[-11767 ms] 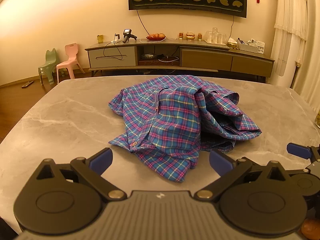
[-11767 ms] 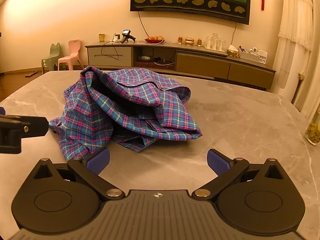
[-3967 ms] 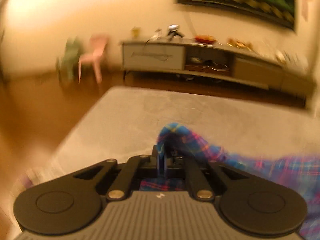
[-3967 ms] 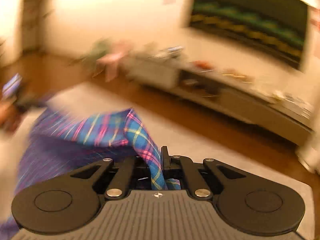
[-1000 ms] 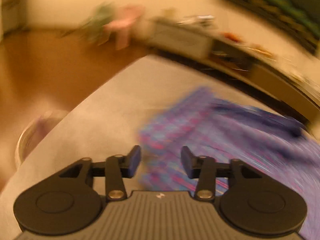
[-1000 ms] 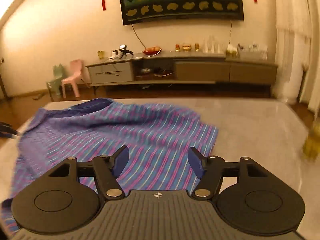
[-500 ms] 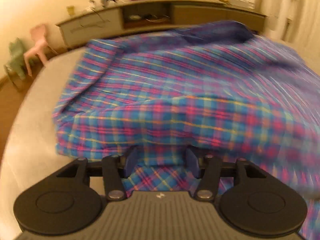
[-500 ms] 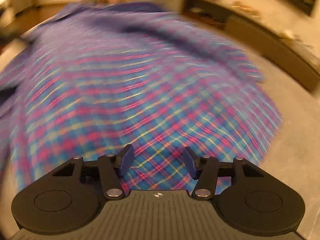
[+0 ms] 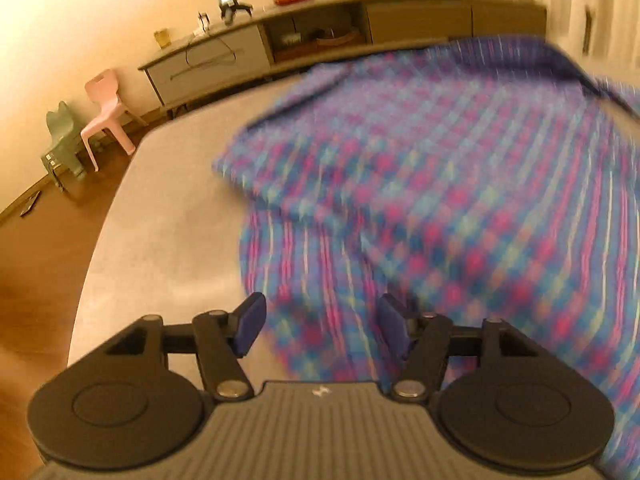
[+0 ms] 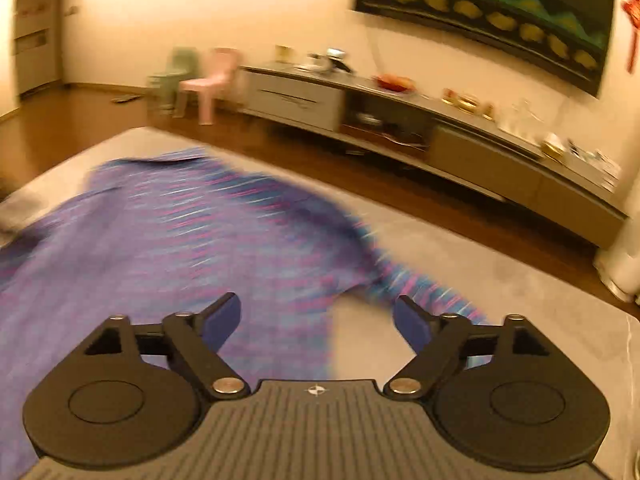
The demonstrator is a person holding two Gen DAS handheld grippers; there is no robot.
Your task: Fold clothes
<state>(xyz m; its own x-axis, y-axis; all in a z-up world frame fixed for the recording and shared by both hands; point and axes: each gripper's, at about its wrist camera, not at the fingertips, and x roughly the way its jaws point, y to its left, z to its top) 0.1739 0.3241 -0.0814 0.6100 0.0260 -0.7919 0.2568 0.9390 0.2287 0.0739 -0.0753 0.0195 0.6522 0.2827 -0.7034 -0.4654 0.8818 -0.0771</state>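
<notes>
A blue, pink and yellow plaid shirt (image 9: 440,184) lies spread out flat on the grey marble table (image 9: 168,208). My left gripper (image 9: 320,330) is open and empty, just above the shirt's near left edge. In the right wrist view the shirt (image 10: 160,232) is blurred by motion, and a sleeve runs out to the right under the gripper. My right gripper (image 10: 316,320) is open and empty over the shirt's right edge, where sleeve and body meet.
The table's left edge (image 9: 100,240) drops to wooden floor. A long low sideboard (image 10: 440,128) stands against the far wall, with a pink chair (image 9: 106,108) and a green chair (image 9: 60,140) to its left. A white curtain base (image 10: 620,268) is at right.
Both grippers have opened wider and swung outward, the left toward the shirt's left edge, the right toward its right sleeve. Both views are blurred by motion. The shirt stays spread on the table.
</notes>
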